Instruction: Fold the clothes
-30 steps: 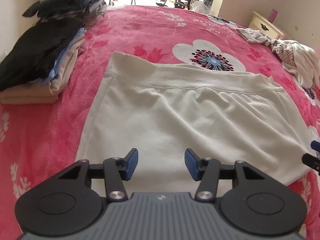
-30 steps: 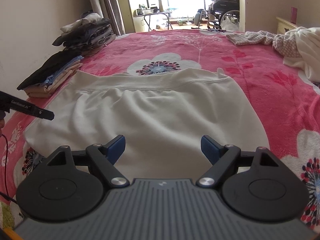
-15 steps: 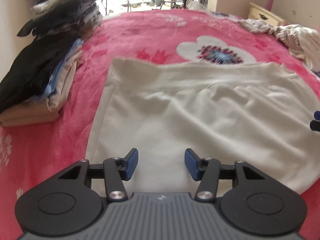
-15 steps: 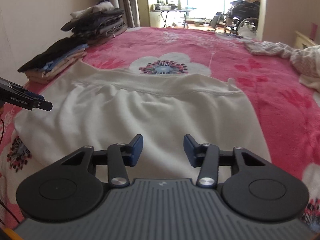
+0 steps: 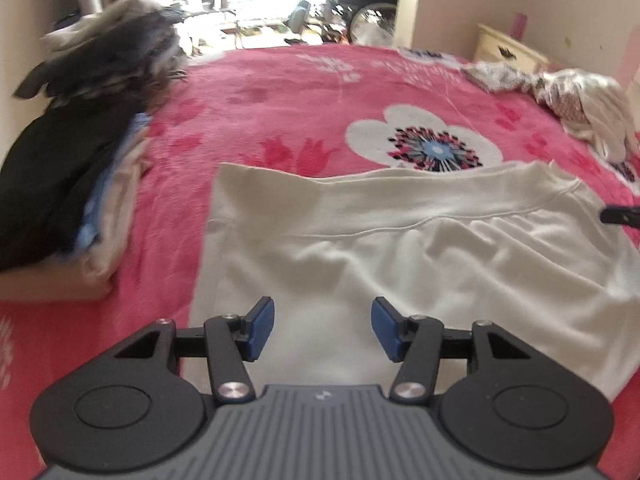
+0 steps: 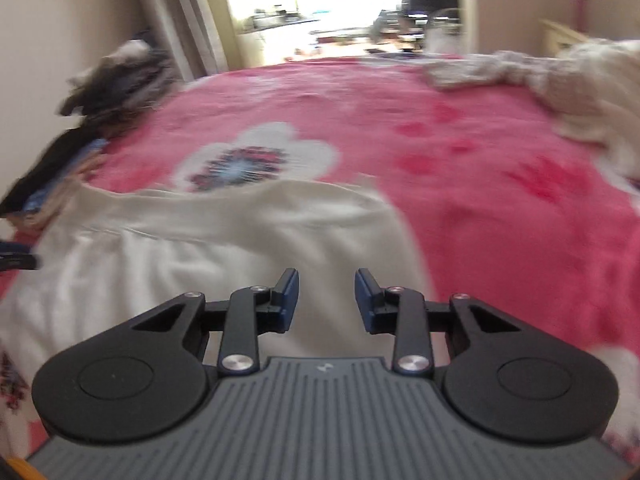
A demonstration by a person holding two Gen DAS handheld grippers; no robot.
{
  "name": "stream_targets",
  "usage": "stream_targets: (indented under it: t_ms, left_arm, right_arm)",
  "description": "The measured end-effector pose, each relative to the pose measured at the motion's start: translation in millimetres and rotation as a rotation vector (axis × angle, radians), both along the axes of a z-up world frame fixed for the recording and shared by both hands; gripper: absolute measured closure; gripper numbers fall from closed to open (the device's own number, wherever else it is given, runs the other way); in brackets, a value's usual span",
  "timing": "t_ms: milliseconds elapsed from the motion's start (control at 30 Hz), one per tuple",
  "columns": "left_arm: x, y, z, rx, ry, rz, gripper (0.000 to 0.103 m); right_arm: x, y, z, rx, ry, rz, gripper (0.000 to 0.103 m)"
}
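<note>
A cream-white garment (image 5: pixel 400 248) lies spread flat on the pink flowered blanket (image 5: pixel 280 92), its ribbed band at the far side. My left gripper (image 5: pixel 322 320) hovers over the garment's near left part, its jaws opening slightly with only cloth beneath and nothing pinched. In the right wrist view, which is blurred, the same garment (image 6: pixel 220 248) fills the lower left. My right gripper (image 6: pixel 326 292) hangs above its near right edge, jaws closing with a narrow gap and nothing between the pads. Each gripper's tip shows at the edge of the other view.
Folded clothes (image 5: pixel 68 184) are stacked along the left wall, with a taller dark pile (image 5: pixel 112 52) behind them. Crumpled unfolded clothes (image 5: pixel 580 100) lie at the far right of the bed, by a cream nightstand (image 5: pixel 508 46). Bare blanket (image 6: pixel 500 200) stretches right of the garment.
The right gripper's jaws have narrowed from wide apart to a small gap, and it has shifted right toward the garment's right edge. The left gripper has moved forward over the garment, still open.
</note>
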State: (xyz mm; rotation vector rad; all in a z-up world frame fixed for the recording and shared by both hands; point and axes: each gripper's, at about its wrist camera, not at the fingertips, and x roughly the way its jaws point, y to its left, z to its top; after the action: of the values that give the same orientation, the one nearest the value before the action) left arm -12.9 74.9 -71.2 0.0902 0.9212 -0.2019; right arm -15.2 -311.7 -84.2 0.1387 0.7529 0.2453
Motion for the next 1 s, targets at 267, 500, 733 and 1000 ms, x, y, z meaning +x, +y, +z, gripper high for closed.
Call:
stream_targets:
  t_ms: [267, 500, 733, 1000]
  left_arm:
    - [18, 16, -14, -0.019, -0.006, 0.025, 0.049]
    - [66, -4, -20, 0.008, -0.004, -0.068, 0.047]
    - [93, -1, -30, -0.035, -0.014, -0.015, 0.047]
    - [117, 0, -33, 0.006, -0.059, 0.037, 0.046]
  right_arm:
    - [43, -27, -13, -0.009, 0.05, -0.149, 0.084]
    - [74, -13, -4, 0.046, 0.067, -0.036, 0.084]
    - [108, -36, -26, 0.054, 0.112, -0.196, 0.084]
    - [101, -16, -10, 0.133, 0.14, -0.009, 0.082]
